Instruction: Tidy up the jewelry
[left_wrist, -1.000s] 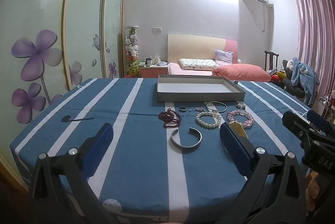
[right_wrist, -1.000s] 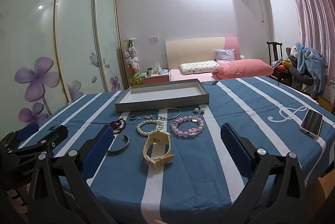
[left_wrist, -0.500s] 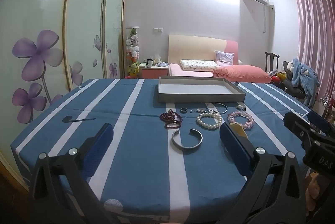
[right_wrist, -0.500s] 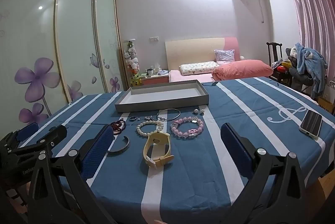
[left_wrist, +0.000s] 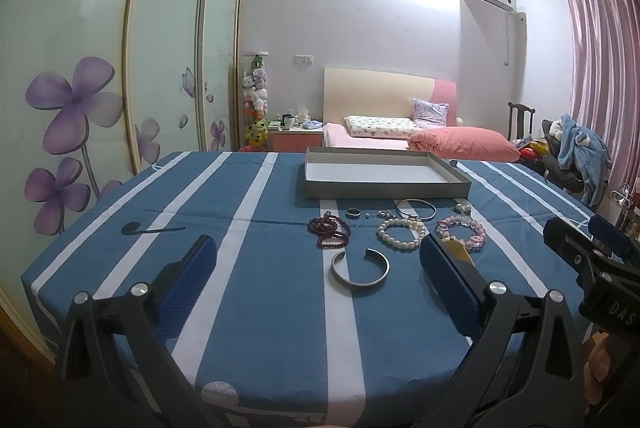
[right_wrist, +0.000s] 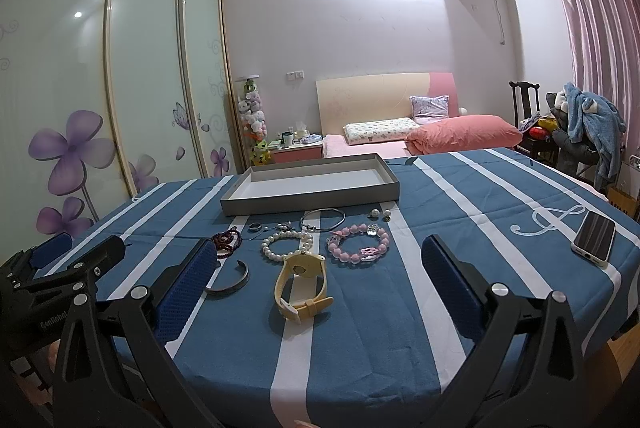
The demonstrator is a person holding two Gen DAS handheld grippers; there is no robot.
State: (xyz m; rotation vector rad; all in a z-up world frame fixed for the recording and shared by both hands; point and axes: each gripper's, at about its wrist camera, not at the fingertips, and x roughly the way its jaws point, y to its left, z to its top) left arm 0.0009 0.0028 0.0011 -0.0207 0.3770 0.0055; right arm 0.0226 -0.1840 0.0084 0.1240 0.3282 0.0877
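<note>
A grey shallow tray [left_wrist: 384,190] [right_wrist: 308,198] with a white floor sits empty on the blue striped tablecloth. In front of it lie a silver cuff [left_wrist: 359,267] [right_wrist: 230,278], dark red beads [left_wrist: 329,229] [right_wrist: 226,241], a pearl bracelet [left_wrist: 401,232] [right_wrist: 286,246], a pink bead bracelet [left_wrist: 462,230] [right_wrist: 357,243], a thin silver bangle [left_wrist: 416,209] [right_wrist: 322,219], a ring [left_wrist: 353,213] [right_wrist: 255,226] and a yellow watch [right_wrist: 301,282]. My left gripper [left_wrist: 318,268] is open and empty, near the cuff. My right gripper [right_wrist: 318,274] is open and empty, around the watch's sides but short of it.
A phone [right_wrist: 594,236] lies on the table at the right. Small earrings [right_wrist: 380,214] lie near the tray's right corner. The other gripper shows at each view's edge [left_wrist: 588,252] [right_wrist: 60,268]. A bed, a wardrobe and a chair stand beyond the table.
Both views have shifted only slightly; the jewelry and tray have not moved, and both grippers stay open.
</note>
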